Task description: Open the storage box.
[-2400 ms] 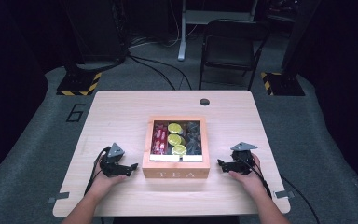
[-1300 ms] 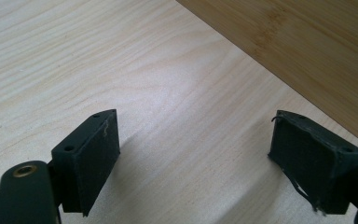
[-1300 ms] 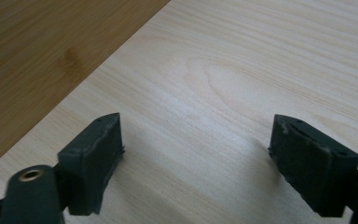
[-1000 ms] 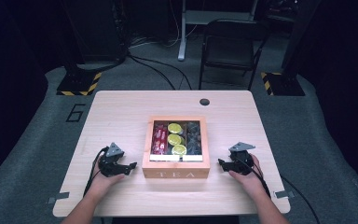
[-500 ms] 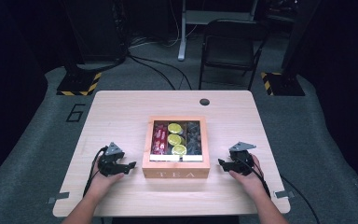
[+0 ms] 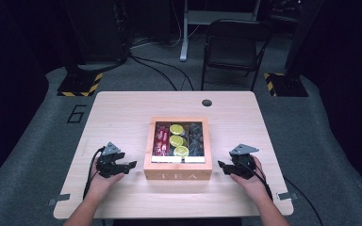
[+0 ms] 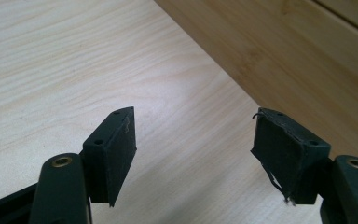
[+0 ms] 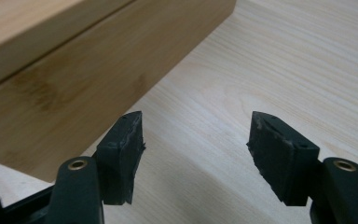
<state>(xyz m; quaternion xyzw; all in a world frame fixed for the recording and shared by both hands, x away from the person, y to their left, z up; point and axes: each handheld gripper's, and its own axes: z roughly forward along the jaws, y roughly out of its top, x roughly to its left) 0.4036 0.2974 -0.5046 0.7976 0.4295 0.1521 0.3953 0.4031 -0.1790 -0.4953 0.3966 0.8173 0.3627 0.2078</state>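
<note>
A wooden box marked TEA [image 6: 178, 175] stands open in the middle of the table, toward the front. It holds red packets [image 6: 160, 137], yellow round packets [image 6: 176, 140] and dark packets [image 6: 196, 136]. My left gripper [image 6: 131, 165] rests on the table just left of the box and points at its side wall [image 7: 279, 51]. Its jaws [image 7: 193, 126] are open, have just been closing a little, and have only bare tabletop between them. My right gripper [image 6: 220, 166] lies just right of the box [image 8: 74, 79]. Its jaws [image 8: 196, 128] are also open and empty after closing slightly.
The light wooden table [image 6: 122, 113] has a black round grommet [image 6: 207, 102] near its far edge. A black chair [image 6: 231, 47] stands behind the table. Cables and yellow-black striped stand bases [image 6: 79, 84] lie on the grey floor.
</note>
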